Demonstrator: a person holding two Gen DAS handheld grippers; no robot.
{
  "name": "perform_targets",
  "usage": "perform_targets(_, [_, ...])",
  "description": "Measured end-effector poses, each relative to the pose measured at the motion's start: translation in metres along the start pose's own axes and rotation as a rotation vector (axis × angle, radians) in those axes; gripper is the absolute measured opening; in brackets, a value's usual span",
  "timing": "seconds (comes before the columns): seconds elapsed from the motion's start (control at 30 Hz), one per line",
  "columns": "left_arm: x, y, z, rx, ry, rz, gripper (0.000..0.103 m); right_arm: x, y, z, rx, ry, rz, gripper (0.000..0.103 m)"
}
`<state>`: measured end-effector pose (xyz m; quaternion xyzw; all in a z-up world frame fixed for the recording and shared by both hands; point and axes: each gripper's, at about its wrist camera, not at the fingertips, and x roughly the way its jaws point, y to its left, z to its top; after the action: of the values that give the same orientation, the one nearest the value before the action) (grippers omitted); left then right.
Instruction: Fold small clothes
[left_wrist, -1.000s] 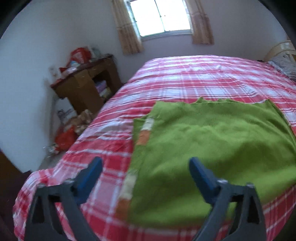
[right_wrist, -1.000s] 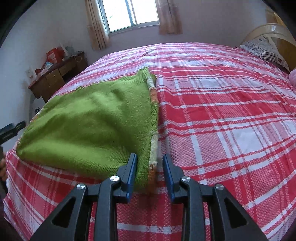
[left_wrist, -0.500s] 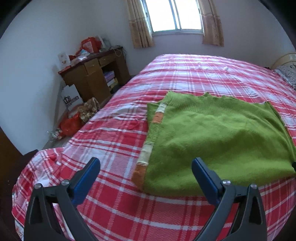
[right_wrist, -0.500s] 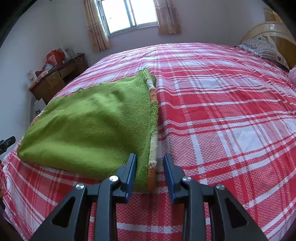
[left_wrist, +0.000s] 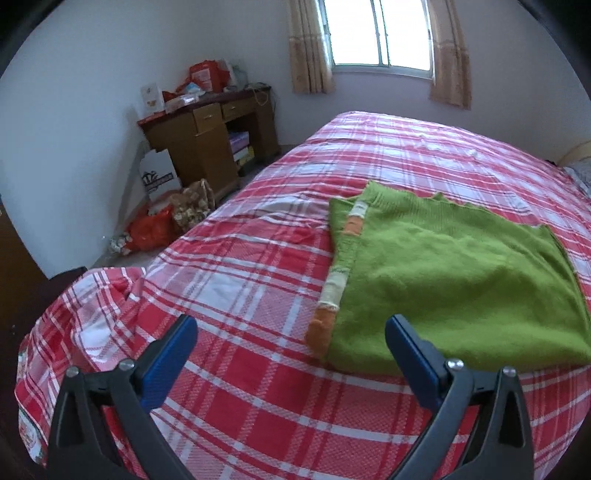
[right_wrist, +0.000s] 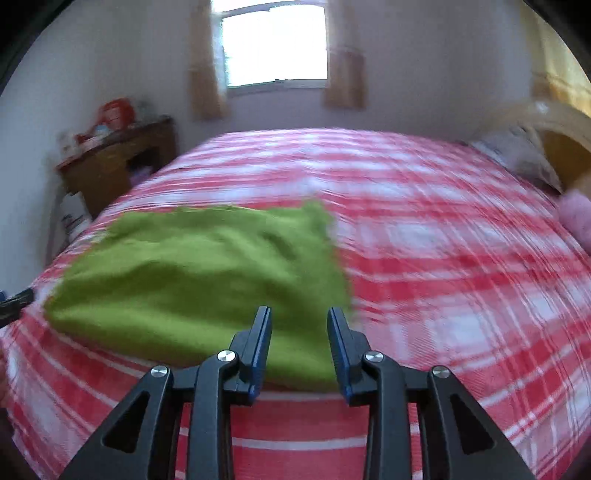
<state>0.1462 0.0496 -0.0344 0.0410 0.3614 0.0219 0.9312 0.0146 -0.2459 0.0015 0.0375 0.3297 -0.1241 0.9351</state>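
sweater (left_wrist: 454, 280): folded, green, lies on bed (left_wrist: 258, 280) nr its edge
L gripper (left_wrist: 291, 354): jaws wide apart, empty
R gripper (right_wrist: 299, 347): narrow gap, holds nothing
risk: R view blurred; a fast regrasp could snag top layer & undo fold

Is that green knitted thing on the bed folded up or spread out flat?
Folded. The green sweater lies doubled on the checked bedspread, and a striped orange-and-white edge peeks from under its top layer.

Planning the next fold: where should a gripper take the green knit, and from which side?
Judging from the left wrist view, pinch the near corner of the green knit at its striped orange edge, coming in low from the bed's near edge. That corner lies free on the plaid sheet.
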Motion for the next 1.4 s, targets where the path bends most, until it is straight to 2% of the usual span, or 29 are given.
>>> perform_targets(0.1, [0.002,-0.004,-0.001,0.023,0.013,0.006,0.103,0.013,0.043,0.006,-0.06,0.024,0.105,0.032])
perform_targets(0.27, [-0.003,-0.005,0.003,0.05,-0.01,0.038,0.103,0.042,0.096,0.002,-0.126,0.055,0.172,0.032])
perform_targets(0.4, [0.004,-0.003,0.002,0.04,-0.004,0.049,0.103,0.072,0.106,-0.021,-0.167,0.129,0.148,0.032])
perform_targets(0.47, [0.012,-0.006,0.0,0.042,0.016,0.055,0.103,0.072,0.105,-0.028,-0.162,0.098,0.157,0.035])
perform_targets(0.53, [0.02,-0.009,-0.003,0.037,0.041,0.053,0.103,0.072,0.104,-0.027,-0.157,0.104,0.174,0.043])
perform_targets(0.63, [0.025,-0.014,-0.008,0.021,0.063,0.038,0.103,0.075,0.109,-0.028,-0.172,0.103,0.177,0.048])
perform_targets(0.73, [0.022,-0.009,-0.015,-0.035,0.066,-0.012,0.103,0.073,0.11,-0.031,-0.179,0.093,0.173,0.049])
perform_targets(0.83, [0.018,-0.001,-0.025,-0.132,0.07,-0.075,0.103,0.07,0.107,-0.033,-0.164,0.084,0.188,0.049])
perform_targets(0.97, [0.024,-0.003,-0.036,-0.179,0.115,-0.096,0.102,0.07,0.102,-0.034,-0.14,0.08,0.214,0.049])
perform_targets(1.03, [0.026,-0.003,-0.044,-0.23,0.154,-0.146,0.102,0.07,0.101,-0.033,-0.133,0.079,0.222,0.049])
perform_targets(1.07, [0.028,-0.005,-0.05,-0.268,0.184,-0.195,0.102,0.07,0.101,-0.033,-0.131,0.078,0.224,0.049])
perform_targets(1.13, [0.019,-0.01,-0.055,-0.279,0.146,-0.2,0.102,0.069,0.101,-0.033,-0.13,0.077,0.225,0.049])
perform_targets(1.23, [0.019,-0.018,-0.053,-0.298,0.142,-0.268,0.103,0.07,0.1,-0.033,-0.13,0.077,0.225,0.049])
perform_targets(1.4, [0.043,-0.024,-0.026,-0.382,0.116,-0.348,0.103,0.067,0.099,-0.033,-0.123,0.074,0.234,0.049])
